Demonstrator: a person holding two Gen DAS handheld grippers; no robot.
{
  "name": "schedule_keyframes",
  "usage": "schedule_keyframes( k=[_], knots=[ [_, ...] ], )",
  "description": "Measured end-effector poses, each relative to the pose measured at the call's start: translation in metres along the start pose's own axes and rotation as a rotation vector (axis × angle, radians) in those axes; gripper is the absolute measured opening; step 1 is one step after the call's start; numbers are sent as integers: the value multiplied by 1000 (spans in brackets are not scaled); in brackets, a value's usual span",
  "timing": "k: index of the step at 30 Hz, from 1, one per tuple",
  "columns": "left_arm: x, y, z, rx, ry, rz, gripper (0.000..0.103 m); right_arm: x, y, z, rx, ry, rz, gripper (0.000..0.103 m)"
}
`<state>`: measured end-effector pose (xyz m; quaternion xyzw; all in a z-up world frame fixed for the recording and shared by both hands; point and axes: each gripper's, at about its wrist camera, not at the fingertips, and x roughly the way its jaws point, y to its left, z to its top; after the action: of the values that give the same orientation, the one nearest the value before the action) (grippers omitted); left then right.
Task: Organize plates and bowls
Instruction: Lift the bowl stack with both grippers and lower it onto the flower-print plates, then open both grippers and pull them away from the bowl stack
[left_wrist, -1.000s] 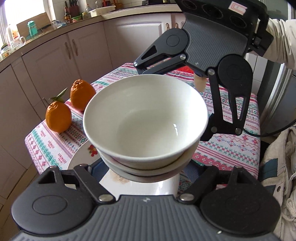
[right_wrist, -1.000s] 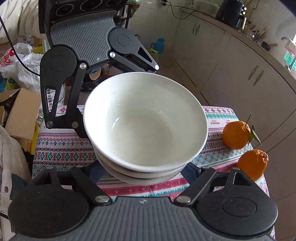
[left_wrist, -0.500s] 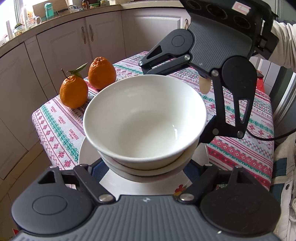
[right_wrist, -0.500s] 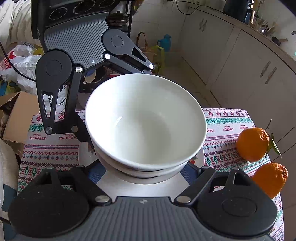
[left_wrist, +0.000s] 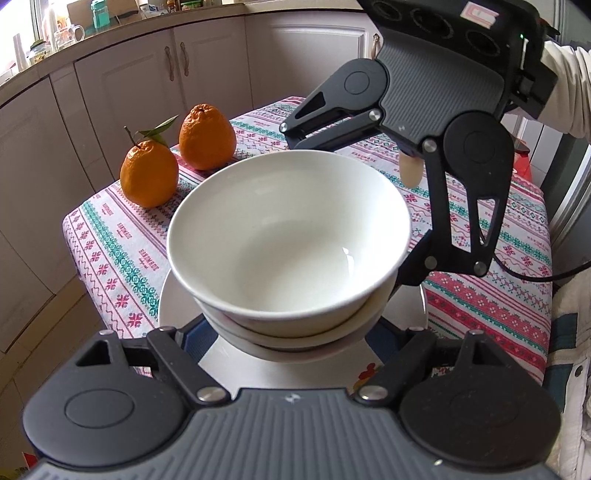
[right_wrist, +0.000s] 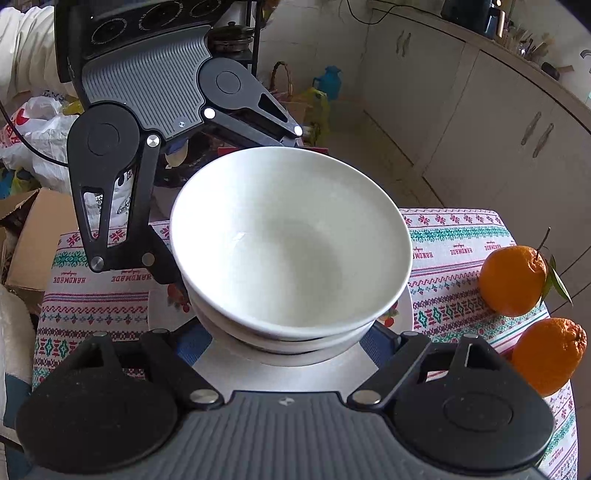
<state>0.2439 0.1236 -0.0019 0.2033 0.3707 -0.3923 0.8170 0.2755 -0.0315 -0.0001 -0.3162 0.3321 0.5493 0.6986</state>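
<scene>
Both tongs, left (left_wrist: 291, 332) and right (right_wrist: 288, 339), clamp the stacked white bowls (left_wrist: 288, 240) from opposite sides, above the plate (right_wrist: 295, 369) on the table (left_wrist: 480, 302). Likely next: lowering them centred, oranges (left_wrist: 147, 173) at ten o'clock.

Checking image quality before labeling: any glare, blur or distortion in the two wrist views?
Left wrist view: sharp, small highlight inside the top bowl, cabinets bowed by the fisheye, window corner blown out. Right wrist view: also sharp, a faint glint in the bowl, the oranges stretched near the edge, dark corners.
</scene>
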Motion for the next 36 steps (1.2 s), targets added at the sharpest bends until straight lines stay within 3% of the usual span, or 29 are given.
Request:
schedule_keyframes(
  k=[14,21,24,30,36],
  knots=[
    [2,0,-1,5,-8,2,86,2,-7,-5,34,-9,20,89],
    [-5,-7,-6,-25,-53,60,96,-7,-1,-9,64,-37,-4,97],
    [-16,-15,-11,-66,-86,118,97,-18,7,-14,86,-48,-34,99],
    [-38,-49,-24,-148,-144,311,102,-46,39,-31,194,-57,-246,103],
    [-55,-104,-27,-343,-210,569,102,-70,69,-51,550,-61,-551,103]
  ],
)
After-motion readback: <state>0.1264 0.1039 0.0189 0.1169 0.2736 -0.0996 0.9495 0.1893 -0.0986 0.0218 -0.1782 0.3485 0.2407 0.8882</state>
